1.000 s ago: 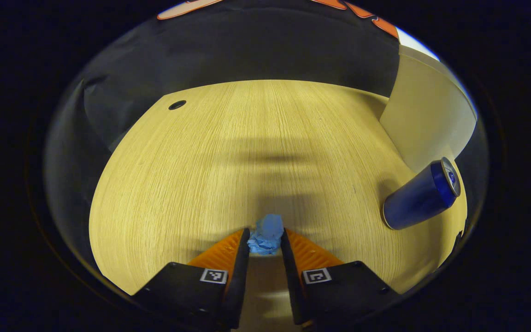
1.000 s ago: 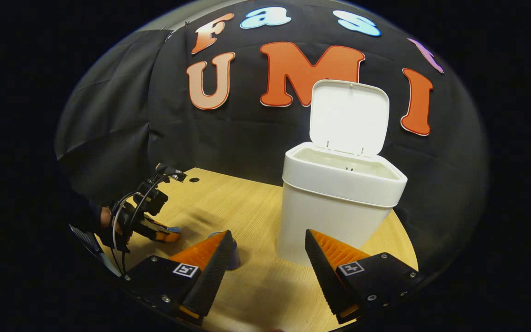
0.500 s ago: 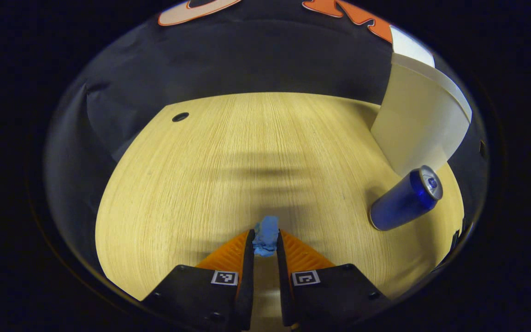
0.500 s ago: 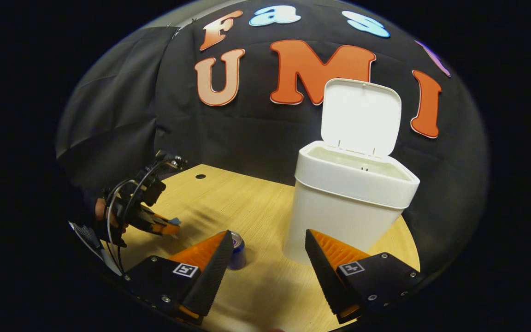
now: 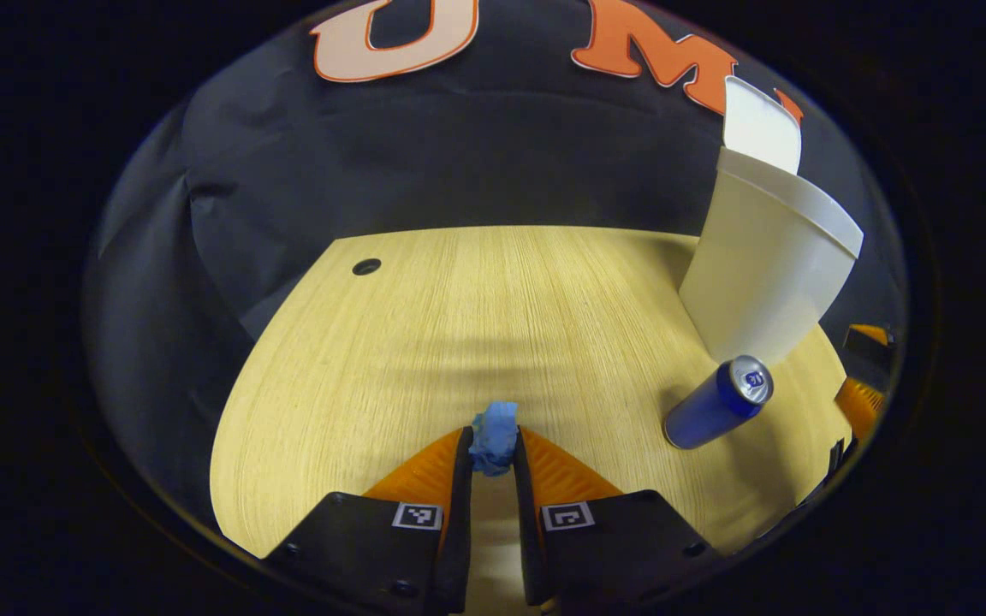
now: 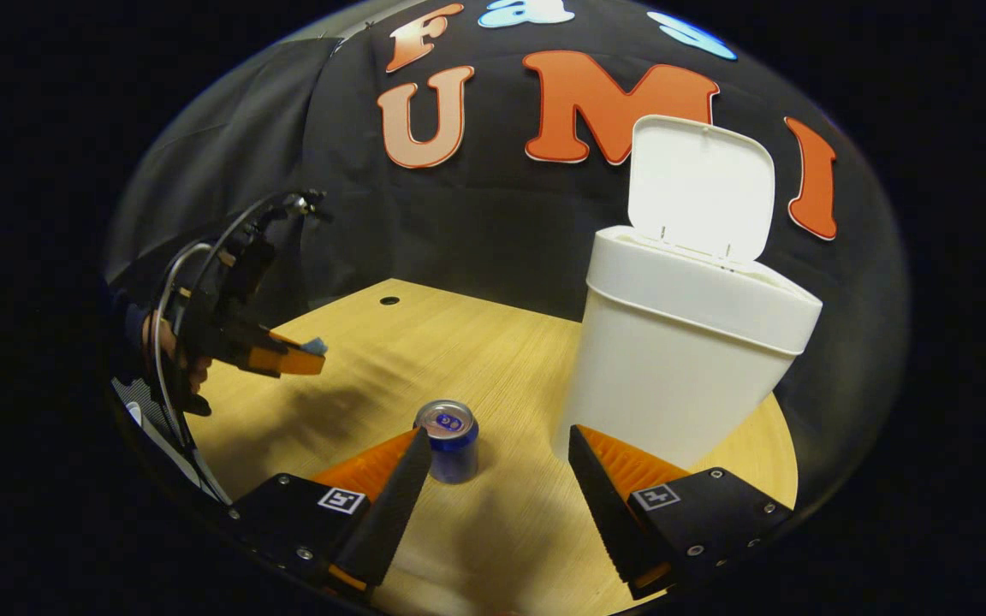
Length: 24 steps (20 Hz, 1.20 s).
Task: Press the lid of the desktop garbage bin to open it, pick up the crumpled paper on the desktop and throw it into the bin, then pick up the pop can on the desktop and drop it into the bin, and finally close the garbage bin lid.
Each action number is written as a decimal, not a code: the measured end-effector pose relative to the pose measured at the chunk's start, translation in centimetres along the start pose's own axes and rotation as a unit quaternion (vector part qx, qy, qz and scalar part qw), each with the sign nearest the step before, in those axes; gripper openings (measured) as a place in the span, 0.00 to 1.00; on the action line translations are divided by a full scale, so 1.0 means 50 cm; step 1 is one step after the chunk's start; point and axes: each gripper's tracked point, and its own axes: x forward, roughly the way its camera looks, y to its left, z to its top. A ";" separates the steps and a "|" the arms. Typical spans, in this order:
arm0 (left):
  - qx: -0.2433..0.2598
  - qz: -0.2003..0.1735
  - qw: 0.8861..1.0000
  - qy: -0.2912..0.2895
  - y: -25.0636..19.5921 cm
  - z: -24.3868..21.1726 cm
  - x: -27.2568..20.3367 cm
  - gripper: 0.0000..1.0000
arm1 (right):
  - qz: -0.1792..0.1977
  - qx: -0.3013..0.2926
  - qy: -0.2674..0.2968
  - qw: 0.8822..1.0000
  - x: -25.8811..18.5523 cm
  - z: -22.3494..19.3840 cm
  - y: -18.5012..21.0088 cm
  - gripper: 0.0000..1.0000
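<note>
Left gripper [image 5: 493, 445] is clamped on the blue crumpled paper [image 5: 494, 437], seemingly lifted off the wooden desktop [image 5: 493, 308], while the right gripper [image 6: 493, 458] is held spread near the upright pop can [image 6: 448, 440].

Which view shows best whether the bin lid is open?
The right gripper view: the lid stands upright above the bin, its whole underside facing the camera. The left gripper view shows only a narrow strip of the lid.

black gripper bodies with screws and square markers; ribbed wedge fingers [image 6: 390, 488]; looping cables [image 6: 176, 282].
</note>
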 end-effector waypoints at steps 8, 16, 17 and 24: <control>-0.012 0.010 0.998 -0.063 0.013 0.092 -0.060 0.28 | 0.028 -0.001 0.030 0.999 0.039 -0.059 0.027 0.98; 0.006 -0.052 0.985 -0.165 -0.065 0.301 -0.159 0.28 | 0.037 -0.004 0.048 0.998 0.072 -0.108 0.030 0.98; 0.014 -0.059 0.983 -0.175 -0.078 0.323 -0.170 0.29 | 0.037 -0.005 0.053 0.998 0.077 -0.118 0.031 0.98; 0.079 -0.135 0.957 -0.244 -0.236 0.467 -0.203 0.27 | 0.034 -0.009 0.058 0.998 0.086 -0.139 0.026 0.98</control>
